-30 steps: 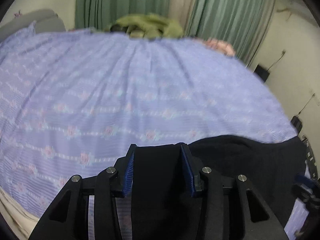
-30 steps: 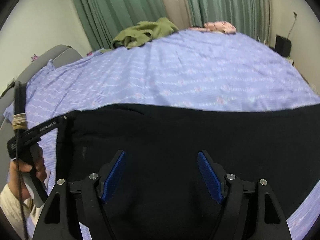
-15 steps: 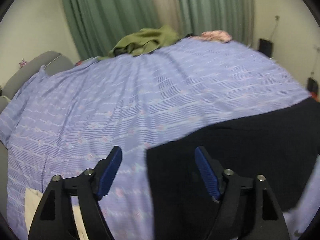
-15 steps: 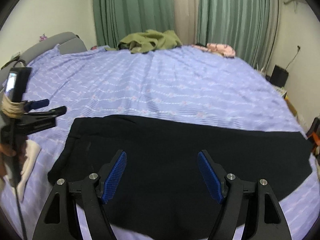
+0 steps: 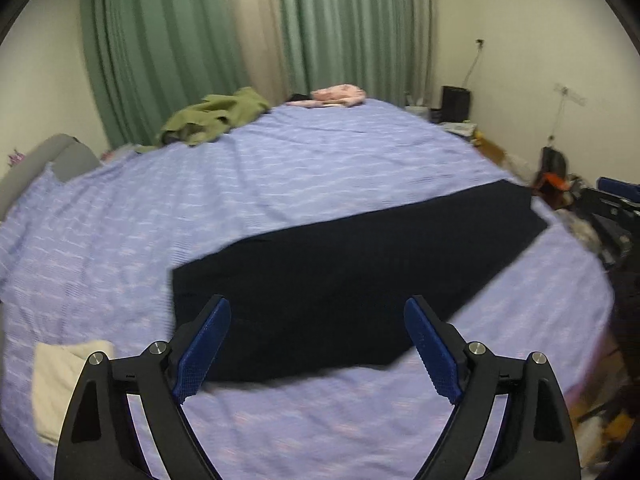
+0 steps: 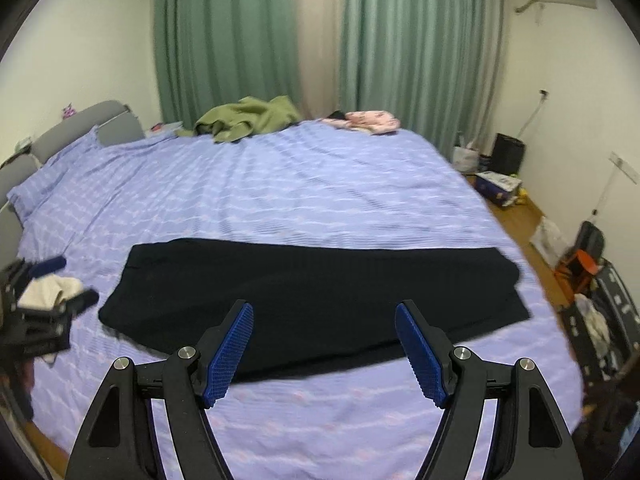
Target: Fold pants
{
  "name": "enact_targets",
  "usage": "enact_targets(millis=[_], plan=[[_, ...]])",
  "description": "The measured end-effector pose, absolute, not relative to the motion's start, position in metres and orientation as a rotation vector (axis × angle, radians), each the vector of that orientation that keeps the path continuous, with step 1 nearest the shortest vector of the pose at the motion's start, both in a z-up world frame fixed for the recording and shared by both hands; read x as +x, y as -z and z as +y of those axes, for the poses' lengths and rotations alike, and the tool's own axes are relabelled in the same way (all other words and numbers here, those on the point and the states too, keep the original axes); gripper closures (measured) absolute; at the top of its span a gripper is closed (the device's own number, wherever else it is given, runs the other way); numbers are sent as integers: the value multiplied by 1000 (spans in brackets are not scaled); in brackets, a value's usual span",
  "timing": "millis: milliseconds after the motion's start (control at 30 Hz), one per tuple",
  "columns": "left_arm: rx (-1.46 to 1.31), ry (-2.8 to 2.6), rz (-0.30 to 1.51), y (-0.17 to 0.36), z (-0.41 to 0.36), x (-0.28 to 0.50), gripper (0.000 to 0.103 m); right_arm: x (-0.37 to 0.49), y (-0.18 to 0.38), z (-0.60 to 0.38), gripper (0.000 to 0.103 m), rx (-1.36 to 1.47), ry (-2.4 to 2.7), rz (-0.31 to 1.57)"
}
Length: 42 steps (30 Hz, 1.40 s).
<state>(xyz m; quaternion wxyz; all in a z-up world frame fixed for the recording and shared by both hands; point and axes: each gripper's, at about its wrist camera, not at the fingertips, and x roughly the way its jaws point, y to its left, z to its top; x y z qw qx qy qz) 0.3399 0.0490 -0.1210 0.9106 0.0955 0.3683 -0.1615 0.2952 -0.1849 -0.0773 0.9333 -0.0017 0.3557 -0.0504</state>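
The black pants (image 5: 352, 268) lie flat as one long dark strip on the lilac bedsheet (image 5: 248, 184), also seen whole in the right wrist view as pants (image 6: 312, 292). My left gripper (image 5: 318, 346) hangs well above their near edge, its jaws still opening and nothing between them. My right gripper (image 6: 325, 350) is open too, raised above the pants' near edge with empty space between its blue pads. The left gripper (image 6: 60, 284) shows at the left edge of the right wrist view, beside the pants' left end.
A cream cloth (image 5: 64, 384) lies on the sheet left of the pants. An olive garment (image 6: 248, 120) and a pink one (image 6: 368, 120) sit at the far side by the green curtains (image 6: 224, 40). Bags and boxes (image 6: 588, 280) crowd the floor on the right.
The left gripper let go of the pants and its jaws spread wide. Both grippers pulled back and up, so the whole pants now show lying on the bed.
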Motion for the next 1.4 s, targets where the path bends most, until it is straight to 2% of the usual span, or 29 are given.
enact_targets(millis=[200,433,733,933,1300,1400], plan=[[250,281,699,106,-28,305,10,254,55,-275,28,30,163,715],[262,168,705,118,-120,290,10,250,66,-389,28,96,167,708],[275,129,755,167,-225,308,10,292,116,-496,28,69,110,769],[397,234,765,215,-284,342,10,318,165,-552,28,145,181,792],[575,404,788,304,-373,405,25,378,257,-622,29,344,255,849],[606,440,786,321,-388,414,31,396,278,-633,40,402,257,871]])
